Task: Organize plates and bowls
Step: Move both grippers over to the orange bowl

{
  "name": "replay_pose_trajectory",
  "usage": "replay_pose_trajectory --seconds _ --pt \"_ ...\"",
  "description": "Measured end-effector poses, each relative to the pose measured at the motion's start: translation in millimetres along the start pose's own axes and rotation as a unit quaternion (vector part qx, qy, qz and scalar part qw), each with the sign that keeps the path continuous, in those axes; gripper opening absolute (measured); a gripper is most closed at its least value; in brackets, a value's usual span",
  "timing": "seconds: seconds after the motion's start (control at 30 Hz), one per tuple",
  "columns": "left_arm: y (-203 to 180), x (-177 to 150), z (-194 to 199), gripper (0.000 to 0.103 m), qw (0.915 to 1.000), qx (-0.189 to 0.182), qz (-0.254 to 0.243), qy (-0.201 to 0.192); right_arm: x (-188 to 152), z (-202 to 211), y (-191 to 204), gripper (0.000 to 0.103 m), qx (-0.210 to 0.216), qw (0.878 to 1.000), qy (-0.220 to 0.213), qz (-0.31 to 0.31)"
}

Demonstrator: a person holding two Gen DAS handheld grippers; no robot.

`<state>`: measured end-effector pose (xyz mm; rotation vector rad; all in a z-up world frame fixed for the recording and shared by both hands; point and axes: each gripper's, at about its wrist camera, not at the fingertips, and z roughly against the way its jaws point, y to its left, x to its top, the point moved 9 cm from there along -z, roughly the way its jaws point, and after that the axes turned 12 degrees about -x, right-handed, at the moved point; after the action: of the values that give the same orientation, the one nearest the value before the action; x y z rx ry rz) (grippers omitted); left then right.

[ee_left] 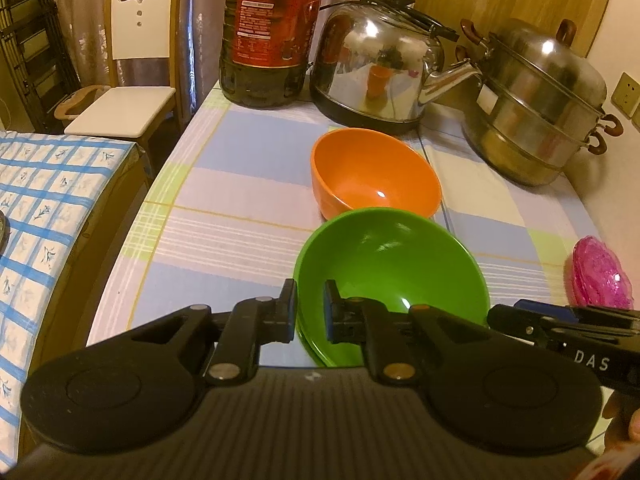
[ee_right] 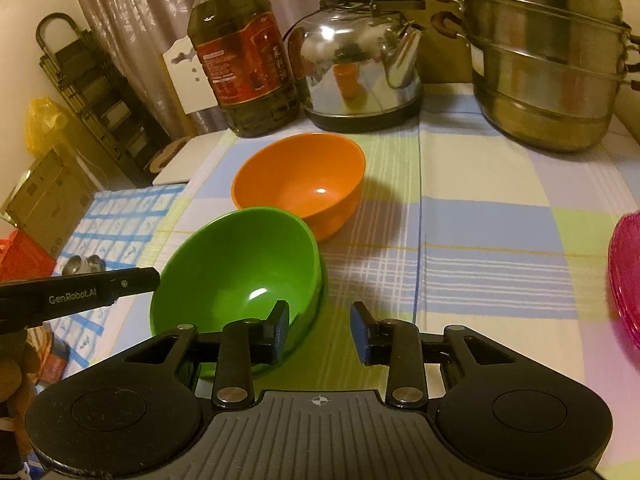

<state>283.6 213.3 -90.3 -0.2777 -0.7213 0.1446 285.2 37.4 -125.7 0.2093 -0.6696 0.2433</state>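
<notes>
Item: glossy green plastic bowl point(ee_left: 390, 270), sitting upright on the pastel plaid tablecloth point(ee_left: 240, 200), nested in a second green bowl whose rim is showing beneath it. The black left gripper point(ee_left: 310, 308) is straddling its near rim at 7 o'clock, one finger outside and one inside, a narrow gap showing; whether it is pinching the rim, I cannot tell. The black right gripper point(ee_right: 320, 332) is hovering released at the bowl's 5 o'clock, its left finger point(ee_right: 276, 330) inside the rim, the other over cloth.

Item: glossy orange plastic bowl point(ee_left: 374, 174), lying just beyond at 12 o'clock, close against the green one.

Item: pink translucent dish point(ee_left: 602, 276), sitting at 3 o'clock, well apart.

Backdrop: oil bottle point(ee_left: 272, 32), steel kettle point(ee_left: 376, 64), steel steamer pot point(ee_left: 540, 108).
</notes>
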Motion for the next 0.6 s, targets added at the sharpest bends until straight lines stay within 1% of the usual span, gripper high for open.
replay_pose_trajectory --seconds 0.4,0.6 --pt "-1.6 -0.9 0.6 0.011 1.0000 0.001 -0.002 0.004 -1.2 -6.6 -10.2 0.034 -0.003 1.000 0.006 -0.010" --pt "-2.0 7.3 -1.5 0.012 1.0000 -0.002 -0.007 0.004 3.3 -7.4 -14.2 0.034 0.000 1.000 0.007 -0.018"
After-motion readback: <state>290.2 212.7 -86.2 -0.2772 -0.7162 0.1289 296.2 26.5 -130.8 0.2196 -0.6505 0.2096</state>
